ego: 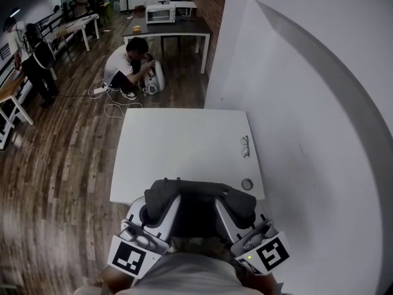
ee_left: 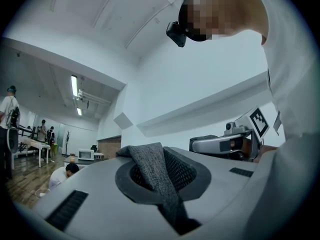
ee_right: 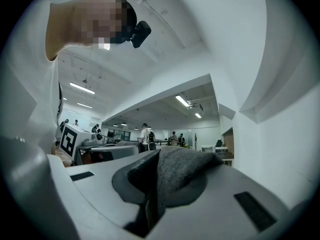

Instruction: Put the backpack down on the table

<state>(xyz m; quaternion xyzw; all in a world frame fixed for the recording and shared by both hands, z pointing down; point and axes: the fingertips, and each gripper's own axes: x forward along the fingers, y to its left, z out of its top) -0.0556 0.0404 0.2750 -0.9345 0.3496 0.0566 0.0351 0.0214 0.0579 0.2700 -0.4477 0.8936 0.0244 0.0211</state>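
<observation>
Head view: the backpack [ego: 199, 196] hangs over the near edge of the desk [ego: 184, 140], not yet down. We clamp the left hand-held gripper [ego: 150, 215] and right hand-held gripper [ego: 244, 212] tight onto its grey fabric [ee_left: 152, 166], one per side, presumably for level carrying.

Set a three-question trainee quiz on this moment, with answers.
1. True or false: the left gripper and the right gripper are both shut on the backpack.
2. What lies on the white table toward the wall side? A) glasses B) a laptop C) a mug
3. Which is nearer the backpack: the glasses or the small round object?

Key: 1 true; 2 A; 3 the small round object.
</observation>
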